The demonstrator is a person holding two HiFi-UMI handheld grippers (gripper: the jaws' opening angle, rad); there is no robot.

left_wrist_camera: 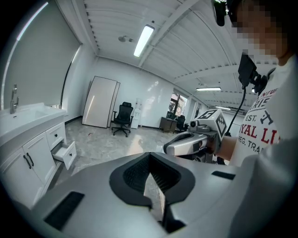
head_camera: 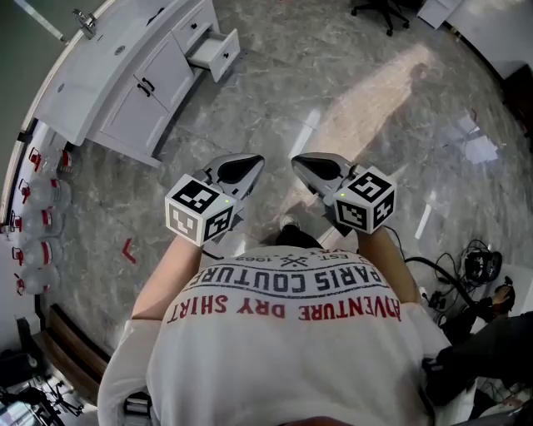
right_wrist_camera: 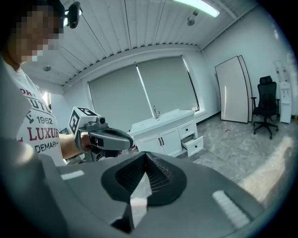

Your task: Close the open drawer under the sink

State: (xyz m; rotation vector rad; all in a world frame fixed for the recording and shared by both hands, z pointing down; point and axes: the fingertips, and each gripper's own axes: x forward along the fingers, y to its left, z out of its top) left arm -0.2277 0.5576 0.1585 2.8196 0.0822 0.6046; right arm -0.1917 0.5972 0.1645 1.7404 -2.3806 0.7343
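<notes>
The white sink cabinet (head_camera: 125, 83) stands far off at the upper left, with one small drawer (head_camera: 215, 52) pulled out at its right end. That open drawer (left_wrist_camera: 65, 154) also shows low at the left in the left gripper view and mid-distance (right_wrist_camera: 193, 145) in the right gripper view. I hold both grippers close to my chest, well away from the cabinet. My left gripper (head_camera: 255, 161) (left_wrist_camera: 151, 159) is shut and holds nothing. Beside it, my right gripper (head_camera: 298, 160) (right_wrist_camera: 146, 157) is also shut and holds nothing. The two tips point toward each other.
Grey marble floor lies between me and the cabinet. Several water jugs (head_camera: 37, 241) line the left wall. A black office chair (head_camera: 379, 10) and a leaning white board (left_wrist_camera: 100, 101) stand at the far side. Cables (head_camera: 475, 266) lie at my right.
</notes>
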